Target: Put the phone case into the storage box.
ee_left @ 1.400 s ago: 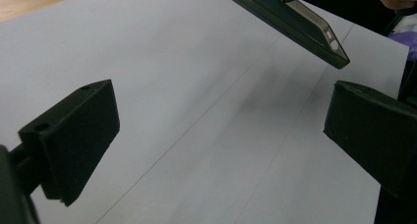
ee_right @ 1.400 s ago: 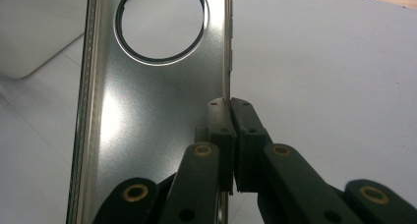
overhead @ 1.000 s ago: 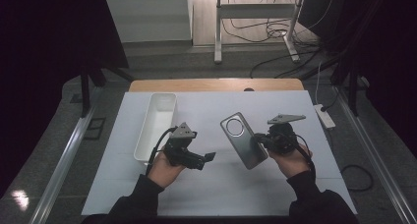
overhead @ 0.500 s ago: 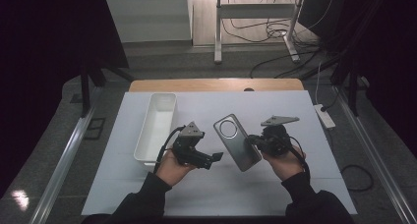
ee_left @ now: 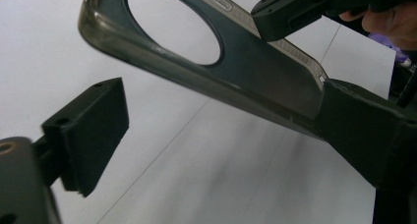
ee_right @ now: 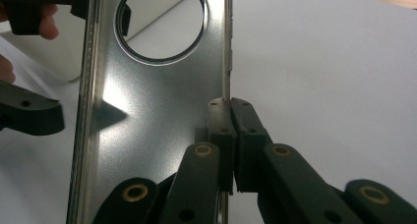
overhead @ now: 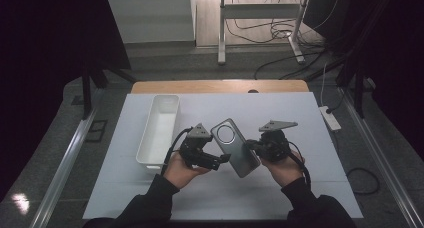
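Each hand carries a black two-jaw gripper: the left gripper (overhead: pixel 212 159) and the right gripper (overhead: pixel 252 146) both wear a grey three-cornered plate on top, and a black cable loops away from each, toward 9 o'clock on the left one and toward 4 o'clock on the right one. In the right gripper view the jaws are matte black link bars joined by brass-coloured round pivots, ending in blocky black pads with small screw holes. The person wears dark long sleeves that enter the high view from 6 o'clock.
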`<state>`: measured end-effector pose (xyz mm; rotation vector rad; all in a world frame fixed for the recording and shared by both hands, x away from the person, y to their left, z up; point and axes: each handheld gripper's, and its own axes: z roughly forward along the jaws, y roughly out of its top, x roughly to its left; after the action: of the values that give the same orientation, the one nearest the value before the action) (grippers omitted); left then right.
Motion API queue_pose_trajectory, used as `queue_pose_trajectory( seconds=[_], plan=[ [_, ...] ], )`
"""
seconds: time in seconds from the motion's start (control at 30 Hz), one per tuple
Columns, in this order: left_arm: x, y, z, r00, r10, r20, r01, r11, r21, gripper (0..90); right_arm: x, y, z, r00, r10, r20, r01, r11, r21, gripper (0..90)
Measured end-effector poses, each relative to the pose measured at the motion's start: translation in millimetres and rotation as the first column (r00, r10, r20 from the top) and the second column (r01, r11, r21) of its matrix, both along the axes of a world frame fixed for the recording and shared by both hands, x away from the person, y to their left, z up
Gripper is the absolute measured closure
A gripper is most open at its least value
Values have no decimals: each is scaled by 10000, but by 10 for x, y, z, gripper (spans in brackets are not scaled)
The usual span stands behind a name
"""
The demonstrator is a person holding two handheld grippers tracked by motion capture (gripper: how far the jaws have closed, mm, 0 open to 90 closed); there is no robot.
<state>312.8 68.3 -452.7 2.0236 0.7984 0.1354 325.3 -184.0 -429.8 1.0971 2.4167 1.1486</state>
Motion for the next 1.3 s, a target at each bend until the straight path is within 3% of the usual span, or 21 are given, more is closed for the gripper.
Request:
queue_pose_trajectory(
  seconds=[0.37,0.47,0.67,0.83,0.87,1.03,1.13,1.23,1.3],
  plan=[
    [-11,-20,-27,9999,-60,-129,61,10000,71,222,-56,107,-30,9997,224,51,-224,9997,3,882],
    [-12,-7,-28,9997,10,-225,-7,9999,125,319,-64,118,-37,9996,260,81,-259,9997,-35,882],
    [4,31,-37,9979,70,-644,-84,9997,-224,486,-79,140,-56,9993,274,264,-268,9993,-258,881],
    [19,67,-42,9924,-264,-1202,147,9951,-979,726,-102,188,-78,9983,369,442,-342,9976,-595,876],
    [11,64,-38,9934,-274,-1117,174,9958,-894,788,-104,195,-86,9983,383,450,-353,9972,-652,876],
    [-6,54,-15,9945,-371,-981,311,9976,-616,792,-91,179,-99,9975,592,384,-567,9964,-632,862],
    [-4,76,2,9954,-410,-867,373,9984,-436,793,-89,149,-84,9974,643,338,-628,9971,-438,743],
    [-1,105,14,9962,-449,-746,432,9988,-235,793,-81,92,-63,9951,900,417,-895,9959,-139,517],
    [3,123,18,9965,-456,-700,447,9989,-142,792,-68,57,-52,9926,1187,252,-1196,9922,352,357]
  ],
)
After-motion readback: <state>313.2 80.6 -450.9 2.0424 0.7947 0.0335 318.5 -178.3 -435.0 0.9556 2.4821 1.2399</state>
